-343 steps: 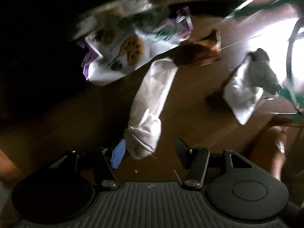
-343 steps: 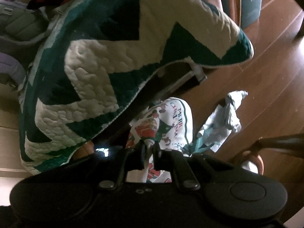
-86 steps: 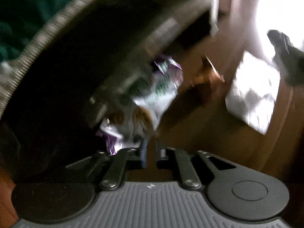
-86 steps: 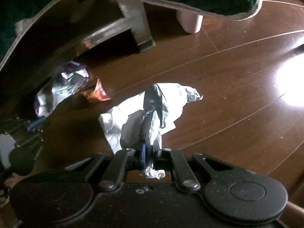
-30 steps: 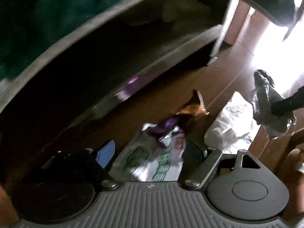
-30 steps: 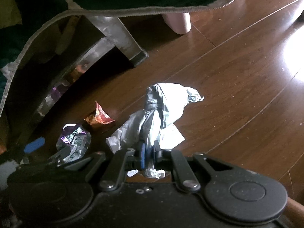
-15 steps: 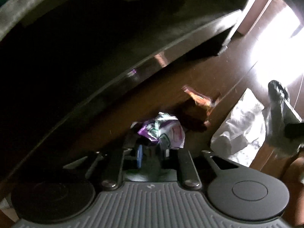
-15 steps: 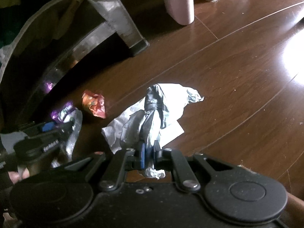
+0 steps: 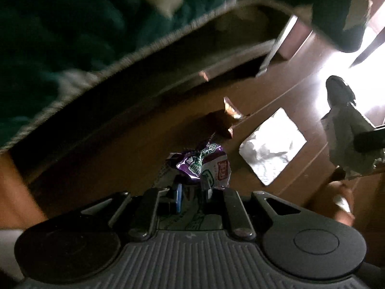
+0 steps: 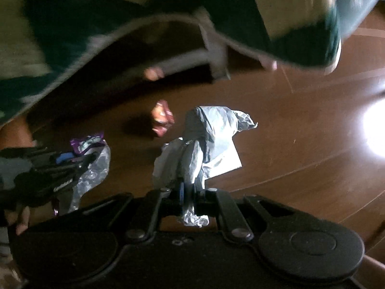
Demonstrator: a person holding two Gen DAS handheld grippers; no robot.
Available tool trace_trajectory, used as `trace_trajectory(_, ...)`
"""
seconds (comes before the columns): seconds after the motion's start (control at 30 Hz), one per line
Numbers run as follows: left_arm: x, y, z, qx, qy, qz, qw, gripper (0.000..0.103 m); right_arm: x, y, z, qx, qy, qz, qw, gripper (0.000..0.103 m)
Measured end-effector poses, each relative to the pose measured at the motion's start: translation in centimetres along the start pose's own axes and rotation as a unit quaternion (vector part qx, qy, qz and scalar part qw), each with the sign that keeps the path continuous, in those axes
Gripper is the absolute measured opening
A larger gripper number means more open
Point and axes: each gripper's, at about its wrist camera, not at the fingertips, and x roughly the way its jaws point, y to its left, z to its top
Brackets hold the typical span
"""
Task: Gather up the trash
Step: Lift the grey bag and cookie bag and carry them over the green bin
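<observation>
Between my left gripper's (image 9: 192, 189) closed fingers sits the crumpled purple-and-white plastic snack wrapper (image 9: 204, 161), pinched just above the brown wooden floor (image 10: 300, 139). My right gripper (image 10: 189, 196) clamps the bunched white plastic bag (image 10: 207, 139). At eleven o'clock from that bag lies a small orange wrapper (image 10: 162, 118), under the green-and-cream quilt (image 10: 120, 16).

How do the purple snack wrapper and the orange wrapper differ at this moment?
The purple snack wrapper is clamped in the left gripper, whose jaws have just closed on it; the orange wrapper lies loose on the wooden floor. The purple snack wrapper looks larger, with white and green print; the orange wrapper is a small crumpled twist. Both are crinkled packaging.
</observation>
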Motion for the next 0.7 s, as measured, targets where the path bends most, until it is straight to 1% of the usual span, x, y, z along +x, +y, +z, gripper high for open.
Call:
trace_trajectory(0.03, -1.6, 0.1, 0.2, -0.002, -0.008, 0.003, 1.0, 0.014, -1.5, 0.6, -0.2, -0.007, -0.006, 0.005, 1.0, 0.006)
trace_trajectory(0.1, -4.8, 0.2, 0.7, -0.015, -0.024, -0.004, 0.9996, 0.014, -4.2, 1.7, -0.7, -0.018, -0.019, 0.012, 1.0, 0.006)
trace_trajectory(0.23, -11.7, 0.3, 0.8, -0.033, -0.07, -0.02, 0.9968, 0.014, -10.3, 4.6, -1.5, -0.057, -0.06, 0.006, 0.997, 0.006)
trace_trajectory(0.4, -20.9, 0.5, -0.2, -0.05, -0.124, -0.038, 0.9903, 0.014, -18.0, 7.1, -2.7, -0.059, -0.119, 0.018, 0.991, 0.006)
trace_trajectory(0.5, -26.0, 0.0, -1.0, -0.05, -0.153, -0.044, 0.9859, 0.014, -22.6, 8.4, -4.7, -0.065, -0.153, 0.025, 0.986, 0.006)
trace_trajectory(0.7, -34.8, -2.4, -2.5, -0.042, -0.207, -0.057, 0.9757, 0.014, -31.3, 10.6, -9.5, -0.09, -0.222, 0.027, 0.971, 0.006)
